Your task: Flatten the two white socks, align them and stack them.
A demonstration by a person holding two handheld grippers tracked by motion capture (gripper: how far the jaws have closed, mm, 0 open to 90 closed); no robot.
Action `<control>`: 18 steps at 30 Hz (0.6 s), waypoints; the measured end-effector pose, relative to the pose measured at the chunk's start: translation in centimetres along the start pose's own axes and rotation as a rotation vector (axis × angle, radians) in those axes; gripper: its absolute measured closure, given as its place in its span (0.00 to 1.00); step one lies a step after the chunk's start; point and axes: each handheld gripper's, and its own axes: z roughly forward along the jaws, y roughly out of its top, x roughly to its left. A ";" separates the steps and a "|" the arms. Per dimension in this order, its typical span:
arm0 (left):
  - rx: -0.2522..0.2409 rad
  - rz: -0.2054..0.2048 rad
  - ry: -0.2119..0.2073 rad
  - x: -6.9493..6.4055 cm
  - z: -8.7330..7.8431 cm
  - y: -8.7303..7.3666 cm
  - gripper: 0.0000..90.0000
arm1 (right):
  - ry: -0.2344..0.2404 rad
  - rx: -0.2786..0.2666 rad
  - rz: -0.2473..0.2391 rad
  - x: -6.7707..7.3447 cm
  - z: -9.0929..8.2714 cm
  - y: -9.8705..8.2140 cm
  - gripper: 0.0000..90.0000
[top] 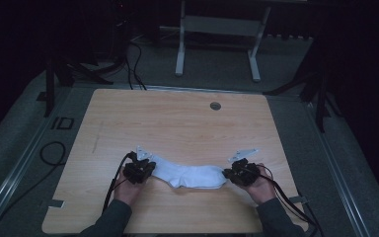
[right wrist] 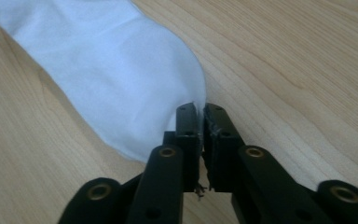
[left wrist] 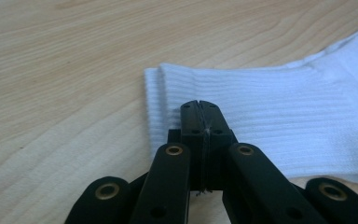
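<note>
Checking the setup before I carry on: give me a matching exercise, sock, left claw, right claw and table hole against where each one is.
Things:
1. white sock
2. left claw
3. right claw
4. table hole

Places or states:
A. shut at the sock's rounded toe end
B. far side of the wooden table, away from the hands
C. shut over the ribbed cuff
D. flat on the table between both claws

Pairs: 1-D, 2-C, 3-A, 4-B

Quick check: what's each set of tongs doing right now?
Left tongs: closed on the white ribbed cotton sock cuff.
Right tongs: closed on its toe edge.
</note>
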 end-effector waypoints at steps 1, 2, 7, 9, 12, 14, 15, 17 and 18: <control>0.002 0.002 -0.002 -0.1 0.0 0.0 1.00 | 0.000 -0.003 0.002 0.0 0.0 0.0 0.86; 0.001 0.000 -0.006 -0.1 -0.1 0.0 0.99 | 0.000 -0.009 0.003 -0.1 0.0 0.0 0.81; -0.030 0.003 -0.031 0.0 -0.3 -0.1 0.85 | -0.018 -0.067 0.030 -0.6 -0.9 0.2 0.64; -0.040 0.003 -0.036 0.0 -0.5 -0.1 0.83 | -0.020 -0.097 0.053 -0.9 -1.4 0.2 0.61; -0.052 0.001 -0.040 0.3 -0.8 0.0 0.80 | -0.021 -0.138 0.075 -1.4 -1.8 0.3 0.58; -0.061 -0.003 -0.031 0.7 -1.1 0.1 0.80 | -0.021 -0.145 0.085 -1.7 -2.0 0.4 0.57; -0.068 -0.011 -0.029 1.0 -1.2 0.2 0.79 | -0.029 -0.143 0.085 -1.9 -1.9 0.4 0.57; -0.073 -0.029 -0.022 1.6 -1.5 0.2 0.79 | -0.031 -0.142 0.086 -1.9 -1.8 0.4 0.56; -0.077 -0.038 -0.017 1.7 -1.6 0.2 0.79 | -0.035 -0.136 0.087 -2.0 -1.7 0.4 0.56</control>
